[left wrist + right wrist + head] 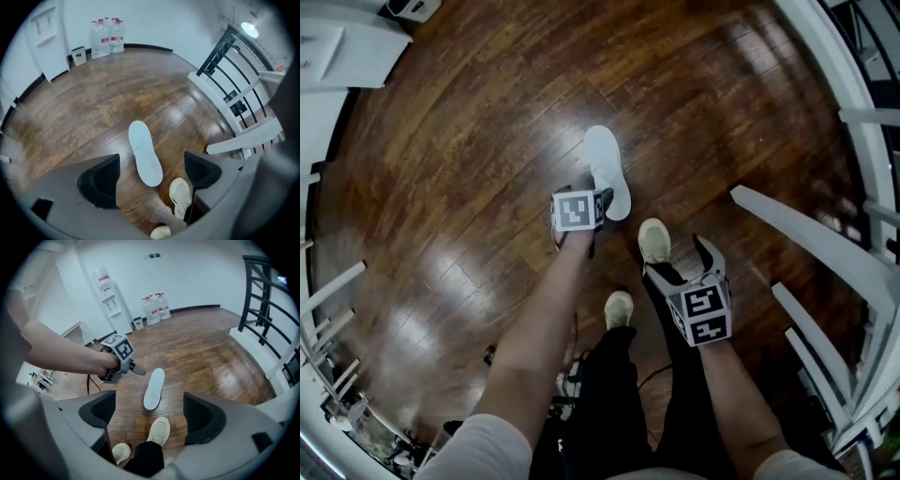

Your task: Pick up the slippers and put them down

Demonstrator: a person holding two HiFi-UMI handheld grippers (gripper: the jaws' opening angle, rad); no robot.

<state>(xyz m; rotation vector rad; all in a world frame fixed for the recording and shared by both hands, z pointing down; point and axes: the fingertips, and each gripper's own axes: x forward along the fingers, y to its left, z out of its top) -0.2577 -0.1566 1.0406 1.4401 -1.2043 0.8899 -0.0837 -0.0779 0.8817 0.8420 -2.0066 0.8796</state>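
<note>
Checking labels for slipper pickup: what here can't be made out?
- Slipper, near end: head view, covered by the left claw.
- Which slipper side faces up: all views, too small to tell.
- Water bottles, labels: left gripper view, too small.
- Rear shoe: left gripper view, partly behind the claw body.

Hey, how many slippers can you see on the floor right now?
1. The white slipper lies on the wood floor, just ahead of the person's shoes, below the open left gripper. A second one is not in view and may be hidden.

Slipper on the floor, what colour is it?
White, plain with no pattern; the slipper shows best in the left gripper view.
</note>
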